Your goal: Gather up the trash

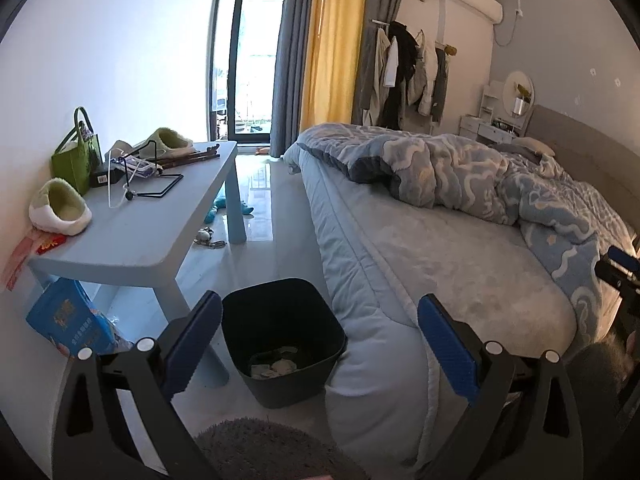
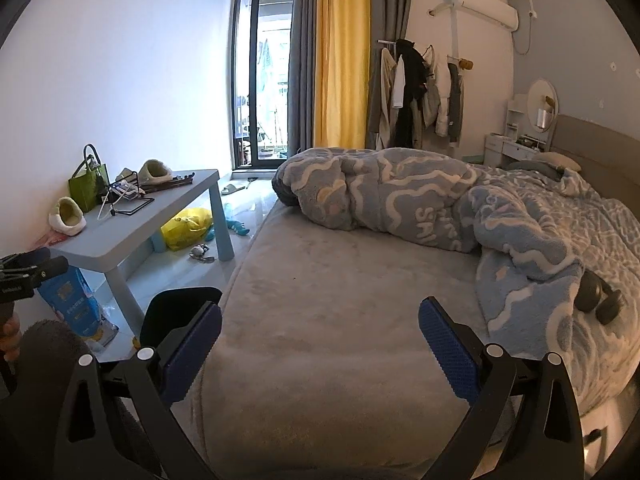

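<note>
A black trash bin (image 1: pixel 280 336) stands on the floor between the light blue table (image 1: pixel 136 248) and the bed (image 1: pixel 440 264); crumpled paper (image 1: pixel 276 366) lies at its bottom. My left gripper (image 1: pixel 320 344) is open above the bin, nothing between its blue pads. My right gripper (image 2: pixel 320 348) is open over the bed's (image 2: pixel 340 300) grey sheet, also empty. The bin's rim (image 2: pixel 180 304) shows behind its left finger. A yellow plastic bag (image 2: pixel 186 228) lies under the table (image 2: pixel 132 232). The other gripper's body shows at the left edge (image 2: pixel 24 276).
On the table: green bag (image 1: pixel 74 160), two fluffy slippers (image 1: pixel 60 212), wire stand, cables. A blue package (image 1: pixel 70 320) leans by the table leg. Small items (image 1: pixel 208 238) and a blue toy (image 2: pixel 238 228) lie on the floor. A rumpled blue blanket (image 2: pixel 460 208) covers the bed.
</note>
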Action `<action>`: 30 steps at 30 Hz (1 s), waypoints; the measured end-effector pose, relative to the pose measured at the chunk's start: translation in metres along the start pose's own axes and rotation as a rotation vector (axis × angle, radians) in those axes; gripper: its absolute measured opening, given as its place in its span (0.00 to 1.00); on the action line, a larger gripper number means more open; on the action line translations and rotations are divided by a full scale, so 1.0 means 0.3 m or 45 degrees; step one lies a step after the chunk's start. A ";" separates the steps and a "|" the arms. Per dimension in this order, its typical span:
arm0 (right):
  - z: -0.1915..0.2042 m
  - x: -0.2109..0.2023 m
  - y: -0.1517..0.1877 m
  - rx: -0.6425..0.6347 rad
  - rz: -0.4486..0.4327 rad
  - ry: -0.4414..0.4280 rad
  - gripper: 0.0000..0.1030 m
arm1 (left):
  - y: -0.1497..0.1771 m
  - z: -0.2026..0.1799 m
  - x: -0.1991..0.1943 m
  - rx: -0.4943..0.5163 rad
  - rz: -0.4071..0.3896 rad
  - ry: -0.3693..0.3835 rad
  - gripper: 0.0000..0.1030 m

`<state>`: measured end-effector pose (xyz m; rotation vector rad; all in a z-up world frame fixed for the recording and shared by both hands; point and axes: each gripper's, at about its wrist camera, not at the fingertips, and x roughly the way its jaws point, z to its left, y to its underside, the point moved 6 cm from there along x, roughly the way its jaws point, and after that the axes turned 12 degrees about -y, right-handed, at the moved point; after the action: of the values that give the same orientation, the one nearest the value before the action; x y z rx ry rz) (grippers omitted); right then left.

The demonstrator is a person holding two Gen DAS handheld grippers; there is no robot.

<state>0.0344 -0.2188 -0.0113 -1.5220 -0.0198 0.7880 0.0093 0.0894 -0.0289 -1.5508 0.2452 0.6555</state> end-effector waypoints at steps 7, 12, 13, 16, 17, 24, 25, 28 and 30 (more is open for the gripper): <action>-0.012 -0.005 0.004 0.018 -0.003 -0.019 0.97 | 0.009 -0.026 -0.006 0.051 -0.010 0.003 0.97; -0.022 -0.008 0.007 0.036 -0.006 -0.021 0.97 | 0.010 -0.040 -0.008 0.076 -0.017 -0.004 0.97; -0.024 -0.009 0.007 0.038 -0.006 -0.021 0.97 | 0.011 -0.040 -0.007 0.077 -0.014 -0.006 0.97; -0.028 -0.007 0.006 0.040 -0.004 -0.024 0.97 | 0.010 -0.040 -0.004 0.076 -0.013 -0.006 0.97; -0.028 -0.007 0.006 0.039 -0.006 -0.023 0.97 | 0.010 -0.040 -0.003 0.077 -0.014 -0.007 0.97; -0.028 -0.008 0.007 0.040 -0.003 -0.023 0.97 | 0.011 -0.041 -0.003 0.077 -0.012 -0.006 0.97; -0.027 -0.008 0.007 0.040 -0.004 -0.023 0.97 | 0.011 -0.041 -0.003 0.077 -0.012 -0.006 0.97; -0.027 -0.008 0.006 0.041 -0.005 -0.022 0.97 | 0.011 -0.041 -0.003 0.077 -0.012 -0.007 0.97; -0.027 -0.009 0.007 0.041 -0.005 -0.022 0.97 | 0.011 -0.042 -0.003 0.076 -0.012 -0.007 0.97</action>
<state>0.0354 -0.2272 -0.0126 -1.4841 -0.0228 0.7947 0.0100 0.0767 -0.0317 -1.4920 0.2516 0.6396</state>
